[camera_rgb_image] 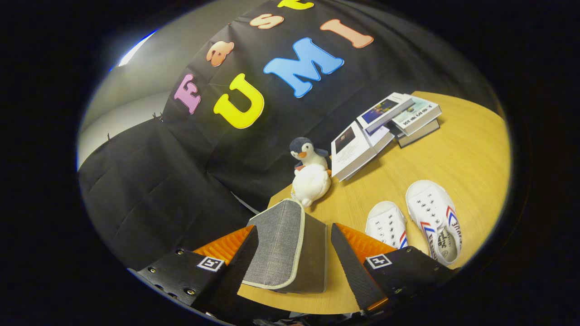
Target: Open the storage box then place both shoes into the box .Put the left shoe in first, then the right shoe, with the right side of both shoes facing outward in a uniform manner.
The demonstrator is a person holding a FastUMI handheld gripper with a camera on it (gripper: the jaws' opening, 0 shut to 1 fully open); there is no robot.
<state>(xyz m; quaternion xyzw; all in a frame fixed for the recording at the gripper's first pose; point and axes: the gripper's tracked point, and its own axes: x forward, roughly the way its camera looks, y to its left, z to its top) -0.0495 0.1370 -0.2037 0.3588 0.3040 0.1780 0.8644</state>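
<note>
A grey fabric storage box (283,246) with a pale trim stands on the wooden table (453,154), just ahead of my gripper (294,235) and between its two spread fingers. The gripper is open and neither finger presses on the box. Two white canvas shoes with red and blue stripes lie side by side to the right of the box: one shoe (387,224) sits just beyond the right finger (358,258), the other shoe (435,222) lies further right, its opening facing me.
A plush penguin (310,174) sits just beyond the box near the table's far edge. Several books (385,129) are piled loosely at the back right. The booth's black cloth wall hangs behind the table.
</note>
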